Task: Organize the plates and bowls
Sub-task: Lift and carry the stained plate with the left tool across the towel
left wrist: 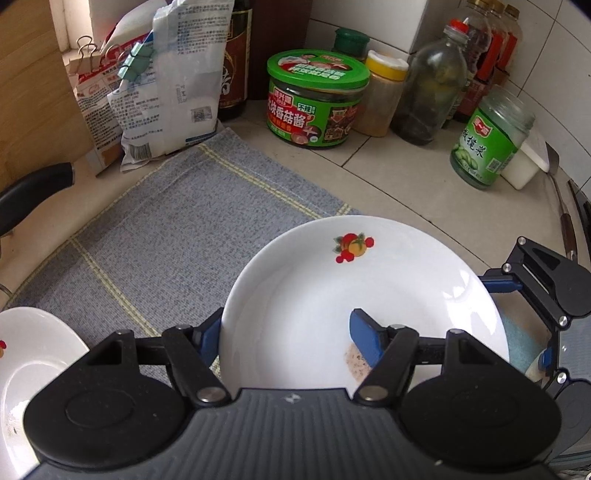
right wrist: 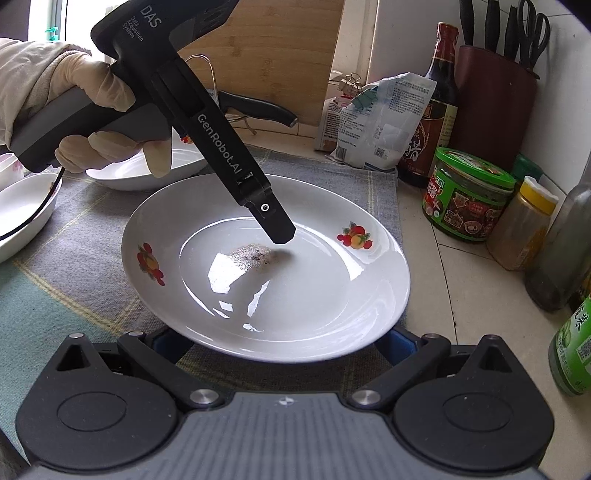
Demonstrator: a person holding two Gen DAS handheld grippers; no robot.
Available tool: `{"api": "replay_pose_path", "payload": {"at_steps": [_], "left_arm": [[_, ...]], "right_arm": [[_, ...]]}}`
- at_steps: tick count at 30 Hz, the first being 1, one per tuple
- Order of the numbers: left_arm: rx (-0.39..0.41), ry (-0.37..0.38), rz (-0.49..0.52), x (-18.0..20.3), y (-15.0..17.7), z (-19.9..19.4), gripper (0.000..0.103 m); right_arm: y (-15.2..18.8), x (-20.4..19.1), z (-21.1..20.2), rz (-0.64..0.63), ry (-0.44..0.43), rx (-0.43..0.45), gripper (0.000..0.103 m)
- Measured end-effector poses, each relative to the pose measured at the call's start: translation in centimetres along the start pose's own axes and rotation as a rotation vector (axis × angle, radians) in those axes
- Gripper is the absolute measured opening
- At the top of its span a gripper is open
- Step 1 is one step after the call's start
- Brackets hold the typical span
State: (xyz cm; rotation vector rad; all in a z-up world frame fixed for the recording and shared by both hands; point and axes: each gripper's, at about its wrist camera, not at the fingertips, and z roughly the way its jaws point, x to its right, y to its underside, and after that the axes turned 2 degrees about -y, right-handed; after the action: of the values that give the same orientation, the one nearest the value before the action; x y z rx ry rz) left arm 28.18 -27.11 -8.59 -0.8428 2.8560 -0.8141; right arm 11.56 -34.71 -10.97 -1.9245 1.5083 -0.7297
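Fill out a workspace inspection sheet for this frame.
Surface: tiled counter, grey cloth mat spread on it.
Job's things: white fruit-decal plate, speckled stain at centre; white bowl at left.
Clutter: green-lidded jar, clipped bags, knife block, bottles.
Grippers: left gripper straddles plate's rim; right gripper has its pads under the near rim; grip unclear for both.
Cables: black cable from left gripper's handle crosses the bowl.
Surroundings: tiled wall, wooden board, gloved hand on left gripper.
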Motion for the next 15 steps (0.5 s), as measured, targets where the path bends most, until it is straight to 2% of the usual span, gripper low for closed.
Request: {"api": "replay_pose_path", "payload": {"at_steps": [9, 11, 13, 15], "left_arm": [[0.003, 0.004, -0.001, 0.1, 0.3, 0.0, 0.070], [0.005, 0.011, -0.005, 0.1, 0.3, -0.1, 0.074], [0.021, 0.007, 0.001, 0.2, 0.5, -0.5, 0.084], [0.044, -0.011, 0.014, 0.4, 0.7, -1.4, 0.085]], "right_arm": [[0.1, -0.2, 0.1, -0.025, 0.001, -0.012, 0.103], [0.1, -0.2, 0.2, -0.021, -0.002, -0.017, 0.103], [0.2, -0.4, 0.0, -0.024, -0.002, -0.020, 0.103], [0.2, -0.6, -0.1, -0.022, 0.000, -0.028, 0.103]]}}
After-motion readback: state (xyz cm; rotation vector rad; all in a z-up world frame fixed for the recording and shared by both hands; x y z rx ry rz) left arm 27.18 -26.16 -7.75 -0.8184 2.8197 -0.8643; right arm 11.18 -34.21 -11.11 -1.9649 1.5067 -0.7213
